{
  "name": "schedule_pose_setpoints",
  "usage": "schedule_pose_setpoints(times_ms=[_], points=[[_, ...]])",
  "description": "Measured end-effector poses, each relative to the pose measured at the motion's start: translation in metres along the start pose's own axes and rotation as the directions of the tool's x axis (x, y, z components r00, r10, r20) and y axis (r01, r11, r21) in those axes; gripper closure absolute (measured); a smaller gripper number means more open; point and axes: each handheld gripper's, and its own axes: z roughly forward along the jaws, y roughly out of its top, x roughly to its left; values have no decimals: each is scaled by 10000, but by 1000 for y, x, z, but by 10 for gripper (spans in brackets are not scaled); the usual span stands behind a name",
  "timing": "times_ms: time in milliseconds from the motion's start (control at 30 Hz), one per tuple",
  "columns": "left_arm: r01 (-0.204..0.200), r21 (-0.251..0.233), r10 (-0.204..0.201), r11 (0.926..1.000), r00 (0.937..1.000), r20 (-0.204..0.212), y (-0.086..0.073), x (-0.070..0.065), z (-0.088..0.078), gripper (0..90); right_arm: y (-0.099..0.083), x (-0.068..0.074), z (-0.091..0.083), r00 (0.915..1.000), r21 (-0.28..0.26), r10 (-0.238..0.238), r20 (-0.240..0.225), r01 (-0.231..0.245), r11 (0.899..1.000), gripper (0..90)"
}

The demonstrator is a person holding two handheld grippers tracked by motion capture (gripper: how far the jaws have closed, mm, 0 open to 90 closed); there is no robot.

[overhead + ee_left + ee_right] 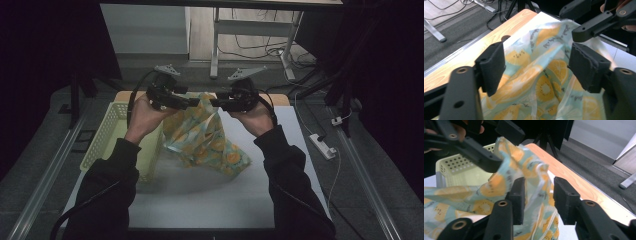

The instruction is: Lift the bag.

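A light blue cloth printed with orange slices hangs bunched above the white table top, its lower end trailing on it. My left gripper and right gripper point at each other over the cloth's top edge. In the left gripper view the cloth lies loose between the wide-apart jaws of the left gripper. In the right gripper view a fold of cloth sags between the parted jaws of the right gripper, and the pads do not press on it.
A pale yellow perforated basket stands at the table's left side, under my left forearm. The far table edge is bare wood. A white power strip lies on the floor at the right, and desk legs and cables stand beyond.
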Motion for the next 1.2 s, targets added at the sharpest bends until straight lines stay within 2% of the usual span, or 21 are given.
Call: schedule_pose_setpoints(times_ms=[233, 400, 600, 800, 1033, 1200], points=[[405, 63, -406, 9992, 9991, 139, -6, -2, -12, 160, 3, 2, -7, 9998, -208, 107, -145, -110, 9997, 536], [318, 275, -318, 9991, 9995, -31, -15, -7, -17, 99, 2, 6, -11, 9992, -316, 195, -349, -206, 9993, 469], [296, 228, -292, 9993, 9994, -162, -29, -7, -22, 31, -3, 7, -15, 9981, -421, 329, -520, -351, 9985, 391], [474, 0, -474, 9989, 9988, -141, -45, -3, -30, 3, -12, 9, -18, 9978, -507, 432, -510, -458, 9977, 299], [642, 39, -642, 9979, 9979, -30, -68, -1, -37, 0, -24, 14, -16, 9974, -349, 518, -496, -535, 9980, 183], [687, 72, -687, 9976, 9976, -100, -84, -3, -38, 0, -34, 17, -13, 9967, -308, 647, -484, -662, 9973, 109]])
